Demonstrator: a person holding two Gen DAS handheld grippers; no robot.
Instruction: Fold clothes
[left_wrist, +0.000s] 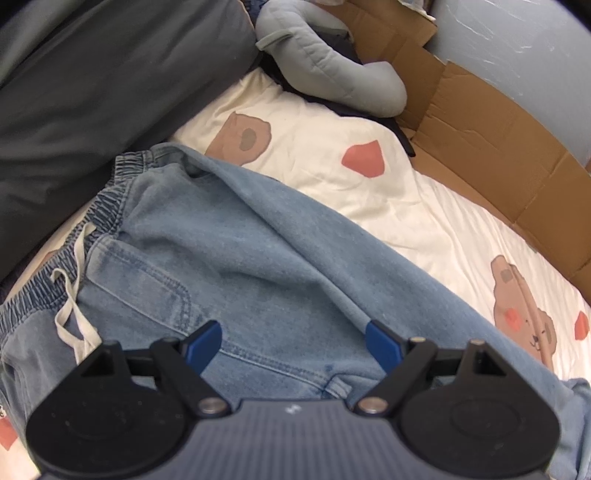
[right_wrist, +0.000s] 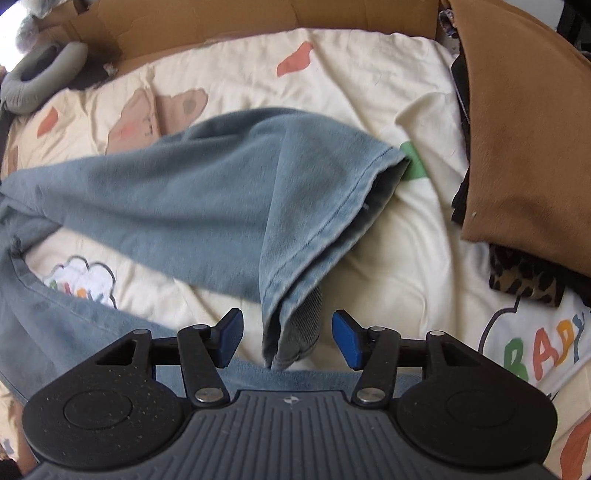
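**Jeans spread on bed, both grippers wide**

Left wrist view: left gripper (left_wrist: 293, 345) points down over the light blue jeans (left_wrist: 236, 258), blue pads spread wide with nothing pinched; denim lies flat beneath and between them. Elastic waistband (left_wrist: 107, 199) sits to the left with a white drawstring (left_wrist: 72, 291) trailing over it. Jeans lie on a cream bedsheet (left_wrist: 388, 206) printed with bears and red shapes. Dark grey pillow (left_wrist: 92, 92) far left; grey neck pillow (left_wrist: 332, 70) at the far side; brown cardboard (left_wrist: 491, 147) along the far right edge.

Right wrist view: right gripper (right_wrist: 286, 338), fingers apart. A trouser-leg hem (right_wrist: 291, 343) stands between the pads, neither pad pressing it. The leg runs far-left across the sheet, folded over itself. Brown cushion (right_wrist: 524, 147) right; leopard-print cloth (right_wrist: 524, 277) just beside it.
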